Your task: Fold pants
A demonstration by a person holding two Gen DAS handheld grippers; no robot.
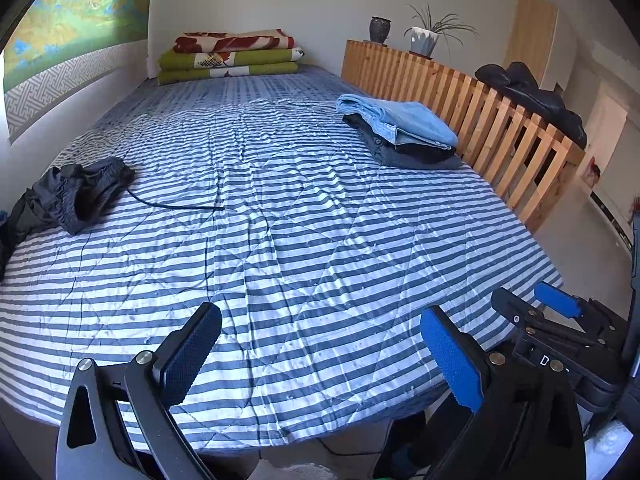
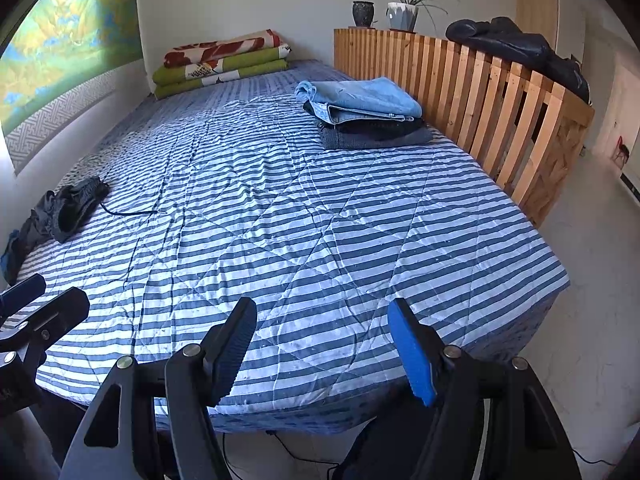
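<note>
Ahead-left of both grippers, crumpled dark pants (image 1: 76,194) lie untouched on the striped bed (image 1: 320,240); left gripper (image 1: 320,356) and right gripper (image 2: 324,352) spread, empty — next: reach over, pinch waistband.

Both tools (image 1: 320,360) (image 2: 324,350) wide apart, empty
</note>
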